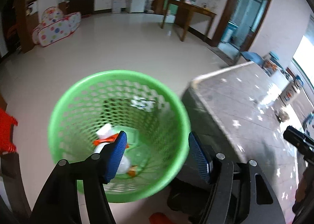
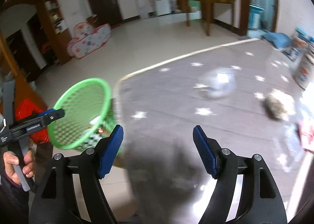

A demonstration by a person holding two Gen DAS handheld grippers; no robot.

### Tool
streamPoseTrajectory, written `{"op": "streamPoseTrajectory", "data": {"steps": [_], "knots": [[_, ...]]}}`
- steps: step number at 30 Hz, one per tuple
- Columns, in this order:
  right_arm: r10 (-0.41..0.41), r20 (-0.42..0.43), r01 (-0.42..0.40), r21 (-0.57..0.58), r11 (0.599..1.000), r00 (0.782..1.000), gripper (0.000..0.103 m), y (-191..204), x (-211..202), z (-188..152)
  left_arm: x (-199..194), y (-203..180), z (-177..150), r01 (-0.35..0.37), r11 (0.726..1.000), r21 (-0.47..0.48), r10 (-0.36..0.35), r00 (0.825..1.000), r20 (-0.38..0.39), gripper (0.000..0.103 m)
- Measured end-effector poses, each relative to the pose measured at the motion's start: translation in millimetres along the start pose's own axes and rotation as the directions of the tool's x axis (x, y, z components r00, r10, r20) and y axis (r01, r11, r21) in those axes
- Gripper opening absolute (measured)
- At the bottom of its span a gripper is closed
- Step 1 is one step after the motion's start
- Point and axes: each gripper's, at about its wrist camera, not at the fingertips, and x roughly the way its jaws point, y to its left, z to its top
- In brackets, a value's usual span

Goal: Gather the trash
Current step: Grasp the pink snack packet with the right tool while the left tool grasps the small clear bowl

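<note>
A green mesh basket (image 1: 117, 73) stands on the pale floor beside a grey star-patterned rug (image 1: 235, 106). Inside it lie a white bottle with an orange label (image 1: 107, 135) and some small scraps. My left gripper (image 1: 158, 155) hovers open above the basket with nothing between its blue pads. My right gripper (image 2: 158, 133) is open and empty over the rug (image 2: 166, 96). Ahead of it on the rug lie a clear plastic piece (image 2: 216, 84), a crumpled grey-brown wad (image 2: 274, 109) and a pink-and-white wrapper (image 2: 306, 137). The basket (image 2: 82, 110) sits to its left.
A red stool (image 1: 5, 129) stands left of the basket. A hand (image 2: 15, 163) holds the left gripper (image 2: 49, 115) at the right wrist view's left edge. A spotted play tent (image 1: 57, 25), a wooden table (image 1: 192, 10) and printed boxes (image 2: 304, 67) border the room.
</note>
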Motion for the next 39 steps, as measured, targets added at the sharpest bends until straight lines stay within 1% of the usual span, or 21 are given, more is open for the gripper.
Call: {"op": "streamPoseTrajectory", "data": {"steps": [3, 5, 7, 8, 9, 10, 12, 14, 17, 20, 21, 22, 25, 28, 30, 32, 34, 36, 38, 39], "knots": [[-0.073, 0.017, 0.072, 0.05, 0.996, 0.997, 0.074, -44.2, -15.5, -1.5, 5.6, -30.5, 2.2, 0.025, 0.999, 0.042, -0.025, 1.0, -0.006, 0.065], [-0.12, 0.024, 0.118, 0.081, 0.99, 0.993, 0.079, -71.4, -24.1, -1.7, 8.6, -49.6, 4.2, 0.042, 0.997, 0.069, -0.042, 0.999, -0.01, 0.067], [-0.169, 0.032, 0.164, 0.117, 0.979, 0.985, 0.08, -103.5, -32.6, -2.0, 12.0, -67.9, 7.0, 0.054, 0.994, 0.095, -0.053, 0.999, -0.012, 0.069], [-0.187, 0.031, 0.181, 0.131, 0.975, 0.982, 0.083, -115.9, -35.2, -1.7, 14.1, -78.2, 8.3, 0.062, 0.992, 0.109, -0.06, 0.998, -0.015, 0.069], [-0.211, 0.029, 0.204, 0.153, 0.967, 0.977, 0.084, -134.7, -39.1, -1.6, 16.3, -88.5, 9.6, 0.069, 0.99, 0.121, -0.067, 0.998, -0.018, 0.071], [-0.221, 0.029, 0.213, 0.173, 0.962, 0.975, 0.087, -152.6, -42.7, -2.9, 18.2, -98.1, 10.7, 0.074, 0.989, 0.132, -0.072, 0.997, -0.019, 0.072], [-0.226, 0.023, 0.218, 0.185, 0.958, 0.974, 0.088, -180.1, -46.9, -3.6, 20.9, -112.7, 12.3, 0.084, 0.985, 0.153, -0.081, 0.996, -0.023, 0.073], [-0.246, -0.006, 0.243, 0.161, 0.957, 0.969, 0.088, -204.9, -49.0, -7.4, 24.6, -125.2, 13.5, 0.085, 0.981, 0.174, -0.081, 0.996, -0.028, 0.074], [-0.235, -0.054, 0.239, 0.064, 0.969, 0.97, 0.091, -233.0, -52.2, -14.6, 30.0, -141.2, 14.9, 0.085, 0.977, 0.197, -0.079, 0.996, -0.041, 0.075], [-0.237, -0.104, 0.229, -0.079, 0.97, 0.966, 0.092, -247.5, -50.8, -25.2, 36.1, -148.6, 17.1, 0.084, 0.977, 0.194, -0.075, 0.996, -0.057, 0.075], [-0.244, -0.124, 0.23, -0.117, 0.966, 0.962, 0.094, -250.9, -49.0, -28.5, 37.3, -150.7, 17.3, 0.086, 0.978, 0.19, -0.075, 0.995, -0.062, 0.075], [-0.255, -0.144, 0.228, -0.179, 0.957, 0.956, 0.094, -254.5, -46.7, -32.5, 39.9, -154.4, 18.3, 0.087, 0.979, 0.186, -0.076, 0.995, -0.067, 0.075], [-0.259, -0.179, 0.199, -0.298, 0.934, 0.949, 0.096, -260.9, -39.7, -40.9, 45.3, -164.4, 20.4, 0.089, 0.979, 0.182, -0.077, 0.994, -0.073, 0.075], [-0.223, -0.208, 0.143, -0.34, 0.929, 0.952, 0.096, -267.2, -32.0, -40.4, 51.7, -178.3, 22.1, 0.095, 0.978, 0.186, -0.081, 0.994, -0.08, 0.077], [-0.24, -0.201, 0.141, -0.41, 0.901, 0.95, 0.096, -267.0, -25.6, -38.5, 56.1, -186.2, 22.2, 0.093, 0.977, 0.192, -0.077, 0.993, -0.086, 0.078], [-0.232, -0.217, 0.106, -0.472, 0.875, 0.948, 0.097, -267.2, -15.9, -37.3, 61.3, -194.5, 22.6, 0.088, 0.976, 0.2, -0.07, 0.993, -0.096, 0.078], [-0.243, -0.232, 0.083, -0.539, 0.838, 0.942, 0.097, -264.7, -6.6, -38.1, 66.3, -200.3, 22.7, 0.08, 0.976, 0.204, -0.059, 0.993, -0.107, 0.078], [-0.237, -0.237, 0.06, -0.576, 0.815, 0.942, 0.097, -266.0, -0.2, -36.6, 69.9, -205.3, 24.2, 0.081, 0.975, 0.208, -0.059, 0.992, -0.111, 0.078], [-0.223, -0.233, 0.044, -0.591, 0.805, 0.946, 0.097, -268.9, 3.7, -31.8, 73.3, -209.0, 25.9, 0.079, 0.974, 0.213, -0.055, 0.992, -0.113, 0.078], [-0.208, -0.24, 0.028, -0.589, 0.808, 0.948, 0.097, -270.7, 6.0, -28.9, 75.4, -211.6, 26.8, 0.081, 0.973, 0.216, -0.057, 0.992, -0.116, 0.078]]}}
